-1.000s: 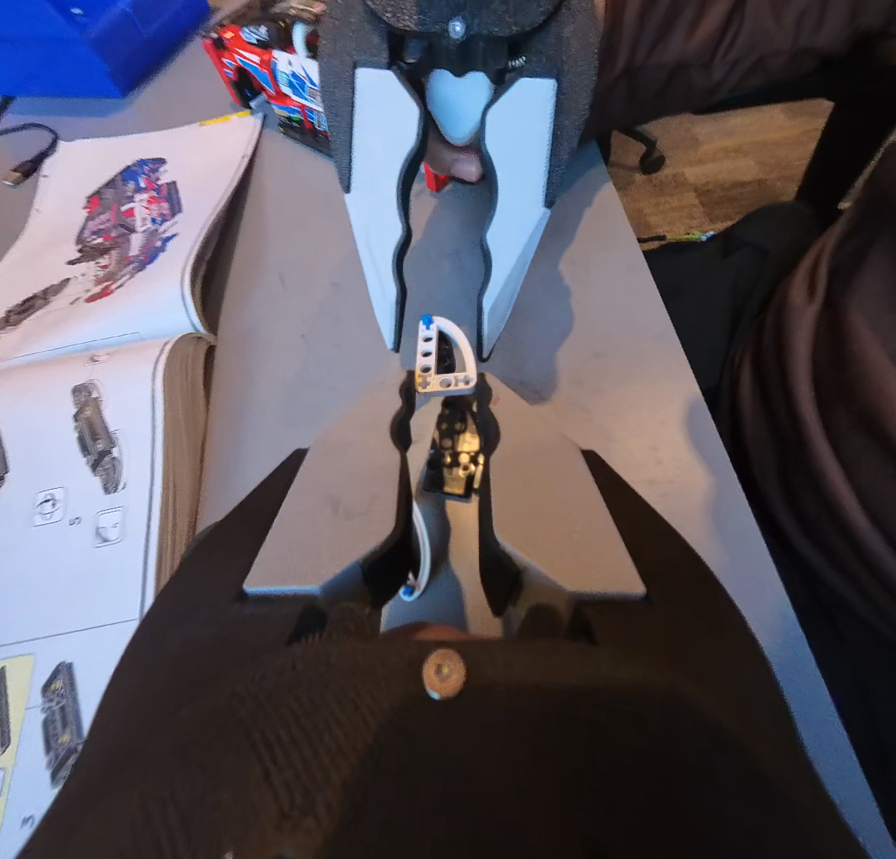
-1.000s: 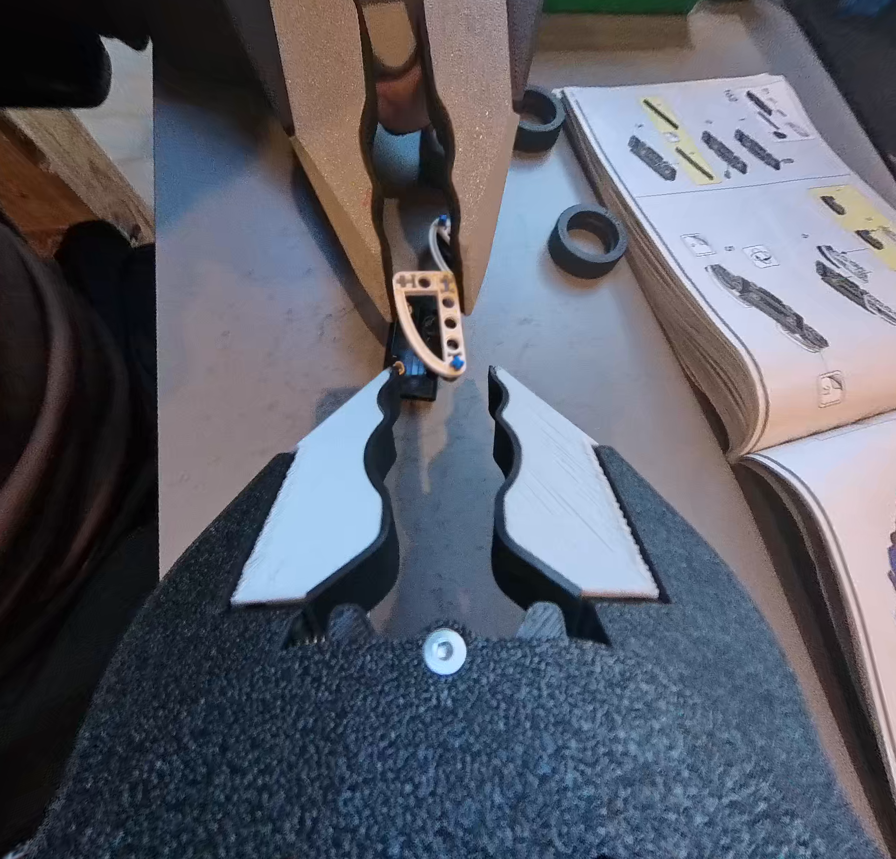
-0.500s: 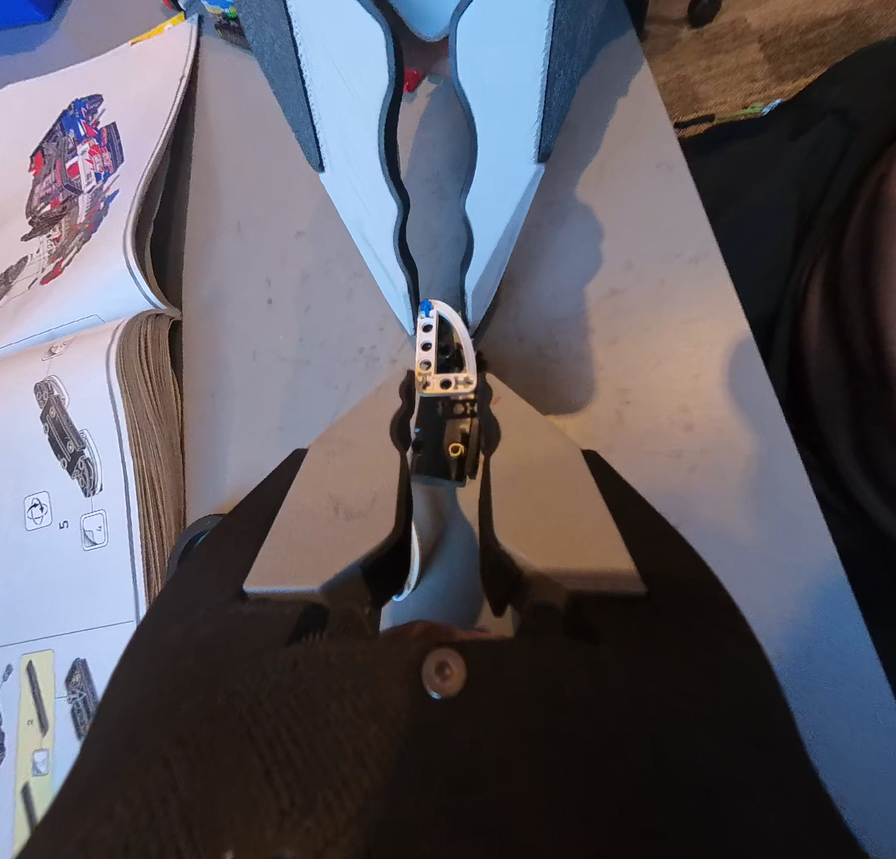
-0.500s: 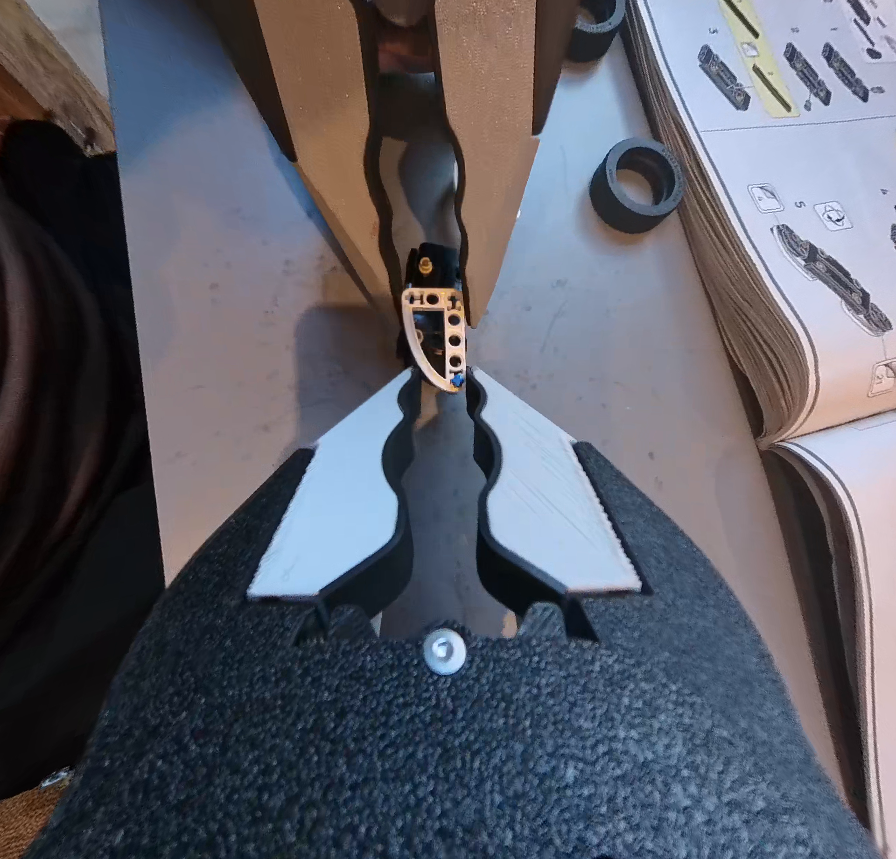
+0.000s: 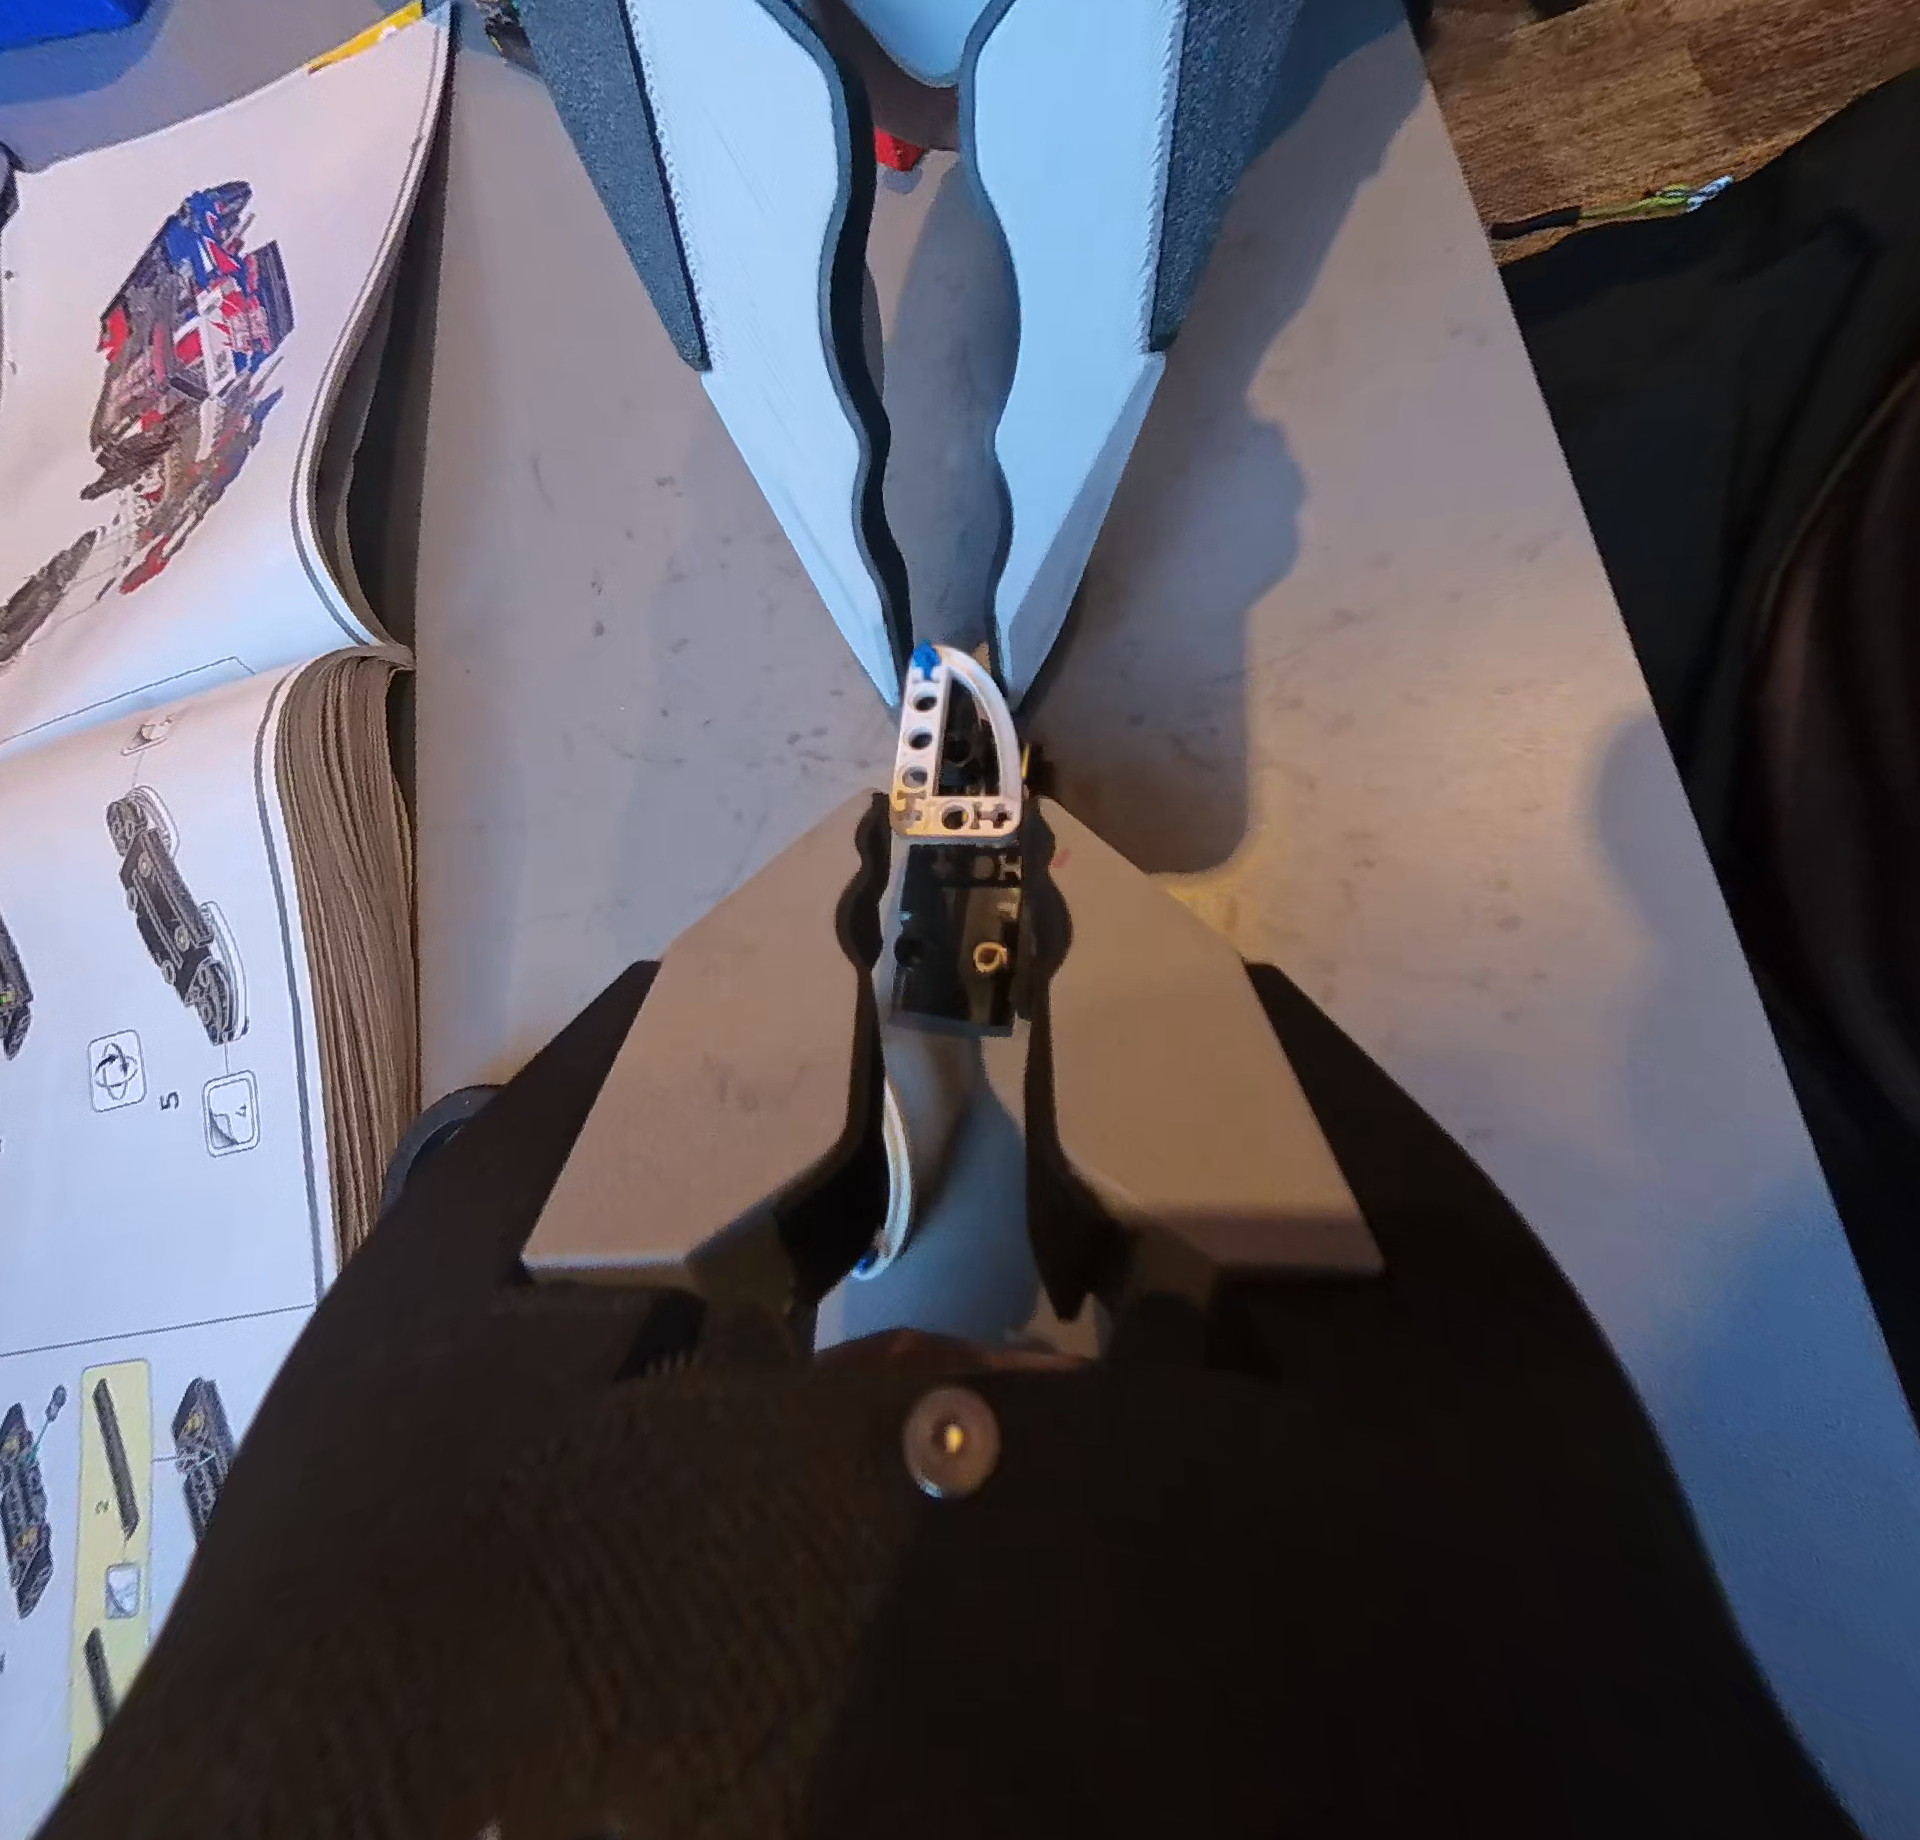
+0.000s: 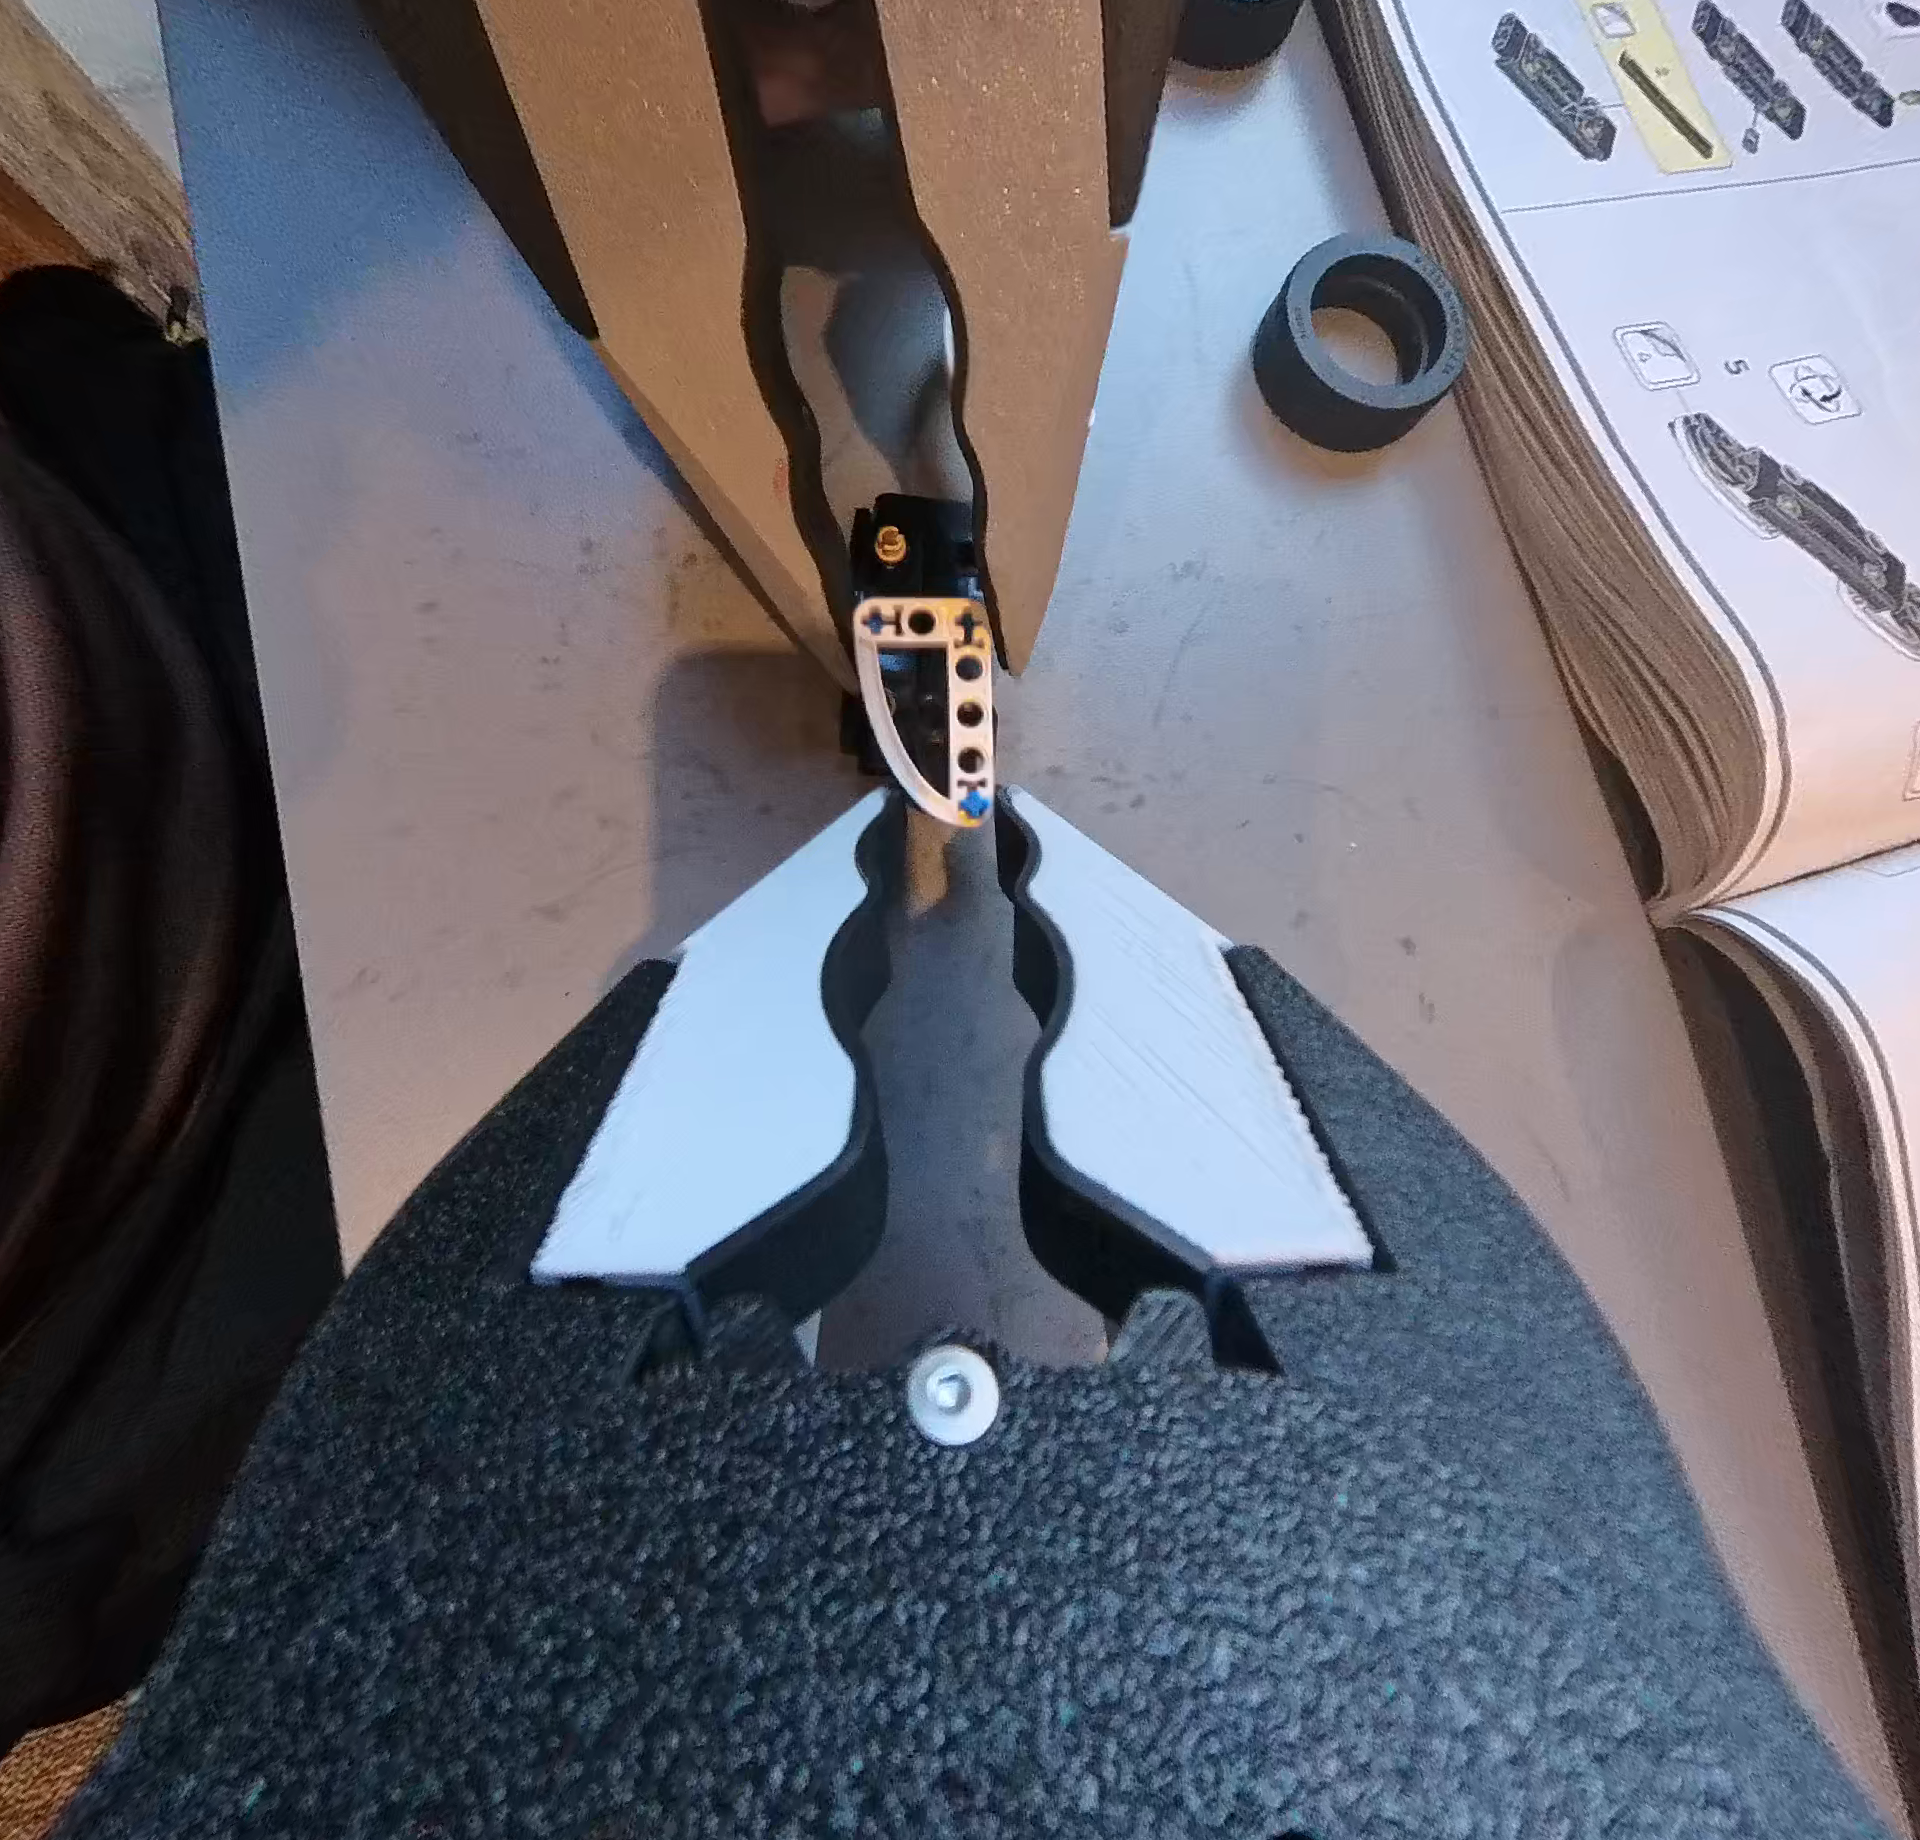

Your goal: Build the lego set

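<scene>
Left gripper (image 5: 951, 834) is clamped tight on a small black lego assembly (image 5: 961, 943), held up above the grey table (image 5: 644, 585); a white curved panel (image 5: 956, 751) with a row of holes and a blue pin (image 6: 974, 804) at its tip sticks out past the fingertips. Right gripper (image 6: 943, 801) faces it head on, narrowed around the panel's pointed end; can't tell if it's actually pinching it. Open instruction booklet (image 6: 1704, 356) lies alongside, 2 black tyres (image 6: 1356, 341) next to it.
</scene>
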Demonstrator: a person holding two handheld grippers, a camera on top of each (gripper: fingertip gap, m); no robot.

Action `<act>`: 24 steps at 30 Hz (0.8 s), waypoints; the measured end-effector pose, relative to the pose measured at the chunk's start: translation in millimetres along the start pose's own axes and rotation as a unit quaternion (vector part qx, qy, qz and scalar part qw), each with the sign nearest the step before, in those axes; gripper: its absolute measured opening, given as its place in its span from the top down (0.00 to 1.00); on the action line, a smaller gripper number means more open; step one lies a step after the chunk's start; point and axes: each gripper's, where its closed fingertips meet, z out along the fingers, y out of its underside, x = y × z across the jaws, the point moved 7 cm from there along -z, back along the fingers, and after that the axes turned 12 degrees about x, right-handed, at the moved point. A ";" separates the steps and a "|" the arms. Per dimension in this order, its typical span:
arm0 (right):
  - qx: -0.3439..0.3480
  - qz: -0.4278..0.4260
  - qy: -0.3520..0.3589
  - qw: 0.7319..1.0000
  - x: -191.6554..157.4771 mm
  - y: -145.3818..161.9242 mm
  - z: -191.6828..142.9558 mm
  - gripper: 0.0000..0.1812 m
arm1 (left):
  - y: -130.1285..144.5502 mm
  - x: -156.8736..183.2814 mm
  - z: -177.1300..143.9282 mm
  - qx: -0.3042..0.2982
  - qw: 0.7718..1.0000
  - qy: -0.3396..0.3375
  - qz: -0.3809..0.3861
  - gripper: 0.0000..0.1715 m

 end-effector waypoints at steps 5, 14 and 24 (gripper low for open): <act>0.013 0.003 0.014 1.000 6.9 -2.4 -10.4 0.89 | -1.9 -9.4 -13.4 0.024 0.999 0.000 -0.036 0.87; 0.029 0.051 0.013 0.998 14.3 0.1 -13.6 0.90 | -0.6 -18.8 -17.2 0.052 0.991 0.025 -0.120 0.87; 0.071 0.146 0.001 0.987 23.5 -5.5 -21.8 0.91 | -2.3 -28.2 -22.1 0.084 0.970 0.041 -0.225 0.87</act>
